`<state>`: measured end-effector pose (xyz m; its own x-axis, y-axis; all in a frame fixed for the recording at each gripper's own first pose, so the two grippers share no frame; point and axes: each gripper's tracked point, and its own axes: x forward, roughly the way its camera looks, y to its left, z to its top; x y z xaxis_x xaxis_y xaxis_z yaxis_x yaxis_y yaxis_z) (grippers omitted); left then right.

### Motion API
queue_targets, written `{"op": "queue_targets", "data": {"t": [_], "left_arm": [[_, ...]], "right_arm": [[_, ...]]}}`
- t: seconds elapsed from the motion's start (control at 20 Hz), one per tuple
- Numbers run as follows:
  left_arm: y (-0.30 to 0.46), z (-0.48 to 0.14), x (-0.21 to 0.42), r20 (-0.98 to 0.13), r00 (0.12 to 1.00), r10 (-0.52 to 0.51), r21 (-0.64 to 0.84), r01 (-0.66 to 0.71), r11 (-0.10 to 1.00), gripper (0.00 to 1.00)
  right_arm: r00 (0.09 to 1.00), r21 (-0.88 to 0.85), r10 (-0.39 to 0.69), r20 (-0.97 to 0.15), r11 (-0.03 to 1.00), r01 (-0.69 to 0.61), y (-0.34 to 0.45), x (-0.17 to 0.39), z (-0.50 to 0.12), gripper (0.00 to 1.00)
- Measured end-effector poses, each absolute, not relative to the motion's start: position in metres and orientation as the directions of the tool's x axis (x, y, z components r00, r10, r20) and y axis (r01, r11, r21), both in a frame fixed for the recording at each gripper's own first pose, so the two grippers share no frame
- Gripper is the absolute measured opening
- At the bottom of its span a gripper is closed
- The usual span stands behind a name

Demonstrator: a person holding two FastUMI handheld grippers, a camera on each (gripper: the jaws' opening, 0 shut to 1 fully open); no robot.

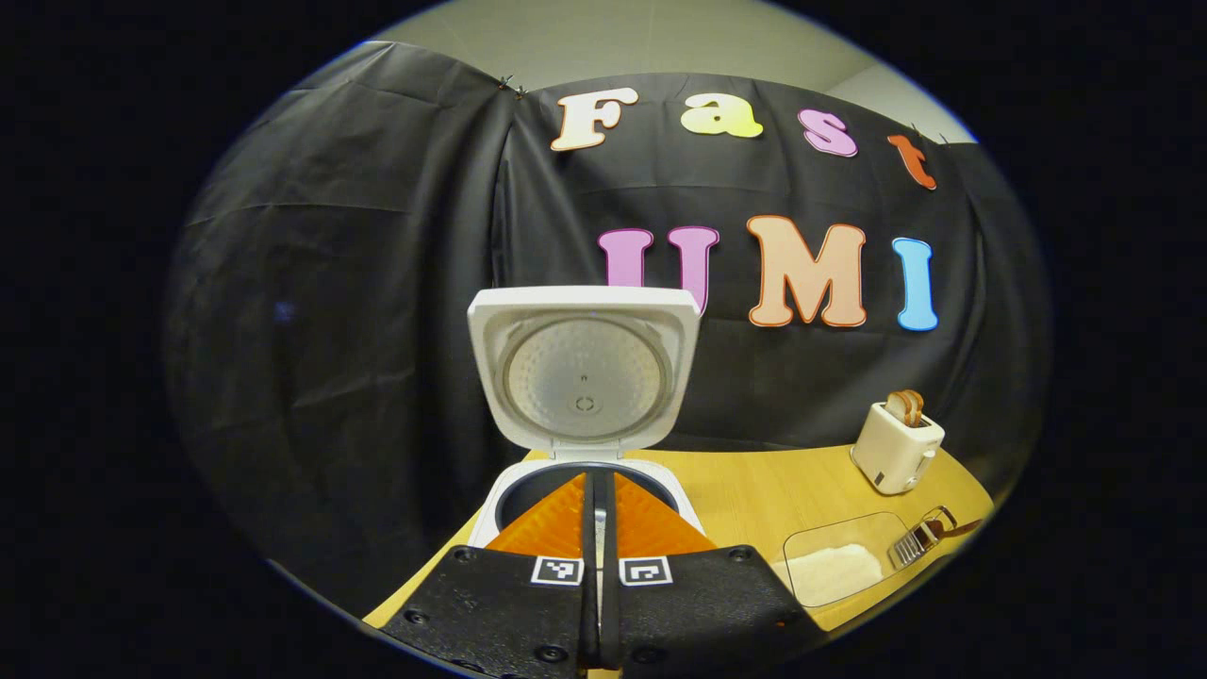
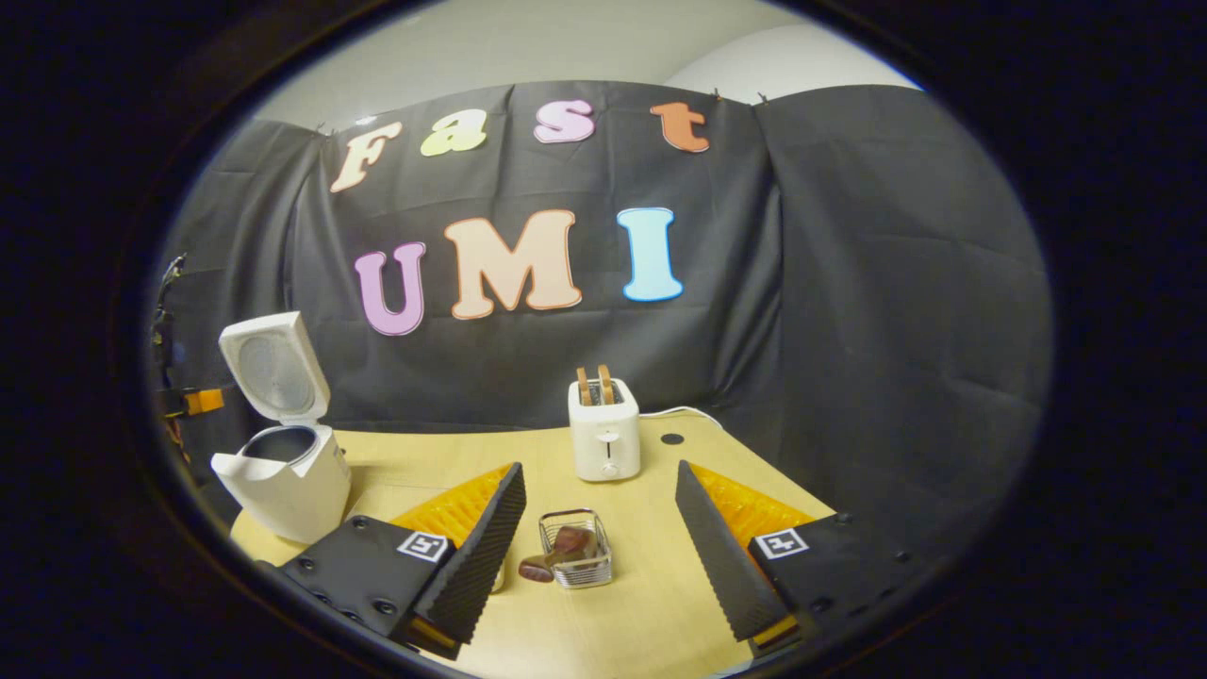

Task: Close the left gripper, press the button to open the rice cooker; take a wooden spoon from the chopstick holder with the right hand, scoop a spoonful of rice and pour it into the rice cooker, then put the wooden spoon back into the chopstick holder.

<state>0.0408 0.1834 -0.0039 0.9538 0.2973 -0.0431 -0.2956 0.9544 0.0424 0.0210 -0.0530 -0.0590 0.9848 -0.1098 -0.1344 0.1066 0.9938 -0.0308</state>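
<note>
Left gripper view: the left gripper (image 1: 600, 528) has its jaws pressed together, nothing between them, and they point straight at the rice cooker (image 1: 585, 471), which sits just beyond their tips. The cooker's lid (image 1: 585, 368) stands open and upright, its round inner plate facing the camera, with the dark rim of the pot showing below it. Toward the worktop's right edge lies a clear container (image 1: 834, 561) with a layer of white rice (image 1: 832, 571) in it, and just beside that the wire holder (image 1: 913, 542), lying near the edge. A toaster (image 1: 896, 443) with bread in its slots stands behind them, near the back edge.

In the right gripper view, the right gripper (image 2: 599, 542) has its jaws spread wide and empty, held low over the worktop (image 2: 651, 604). The holder (image 2: 575, 549) sits between them, a little ahead, with the brown wooden spoon (image 2: 552, 558) resting in it, one end poking out over its left side. The toaster (image 2: 604, 429) stands straight ahead at the back edge and the open cooker (image 2: 288, 467) at the left edge.

The worktop is pale wood; black cloth hangs behind it, with a pale wall above.
</note>
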Motion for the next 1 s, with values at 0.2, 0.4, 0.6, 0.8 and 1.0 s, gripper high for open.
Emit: {"op": "queue_targets", "data": {"t": [0.2,0.4,0.6,0.8,1.0], "left_arm": [[0.172,-0.006,0.029,-0.044,0.954,0.296,0.037,-0.294,0.955,0.1],[0.157,-0.007,0.018,-0.033,0.959,0.28,0.024,-0.28,0.96,0.36],[0.148,-0.01,0.009,-0.028,0.958,0.287,0.035,-0.286,0.958,0.92],[0.142,-0.008,0.005,-0.023,0.961,0.275,0.025,-0.275,0.961,0.96],[0.144,-0.002,0.008,-0.018,0.97,0.244,0.008,-0.244,0.97,0.96]], "right_arm": [[0.985,-0.021,-0.075,-0.152,0.997,0.073,-0.053,0.028,-0.067,1.0],[0.986,-0.02,-0.039,-0.161,0.999,0.037,-0.052,0.033,-0.074,1.0],[0.986,-0.002,0.004,-0.166,1.0,-0.004,-0.046,0.032,-0.082,1.0],[0.984,0.01,0.027,-0.175,1.0,-0.025,-0.034,0.028,-0.1,1.0],[0.982,0.015,0.031,-0.186,0.999,-0.029,-0.013,0.026,-0.126,1.0]]}}
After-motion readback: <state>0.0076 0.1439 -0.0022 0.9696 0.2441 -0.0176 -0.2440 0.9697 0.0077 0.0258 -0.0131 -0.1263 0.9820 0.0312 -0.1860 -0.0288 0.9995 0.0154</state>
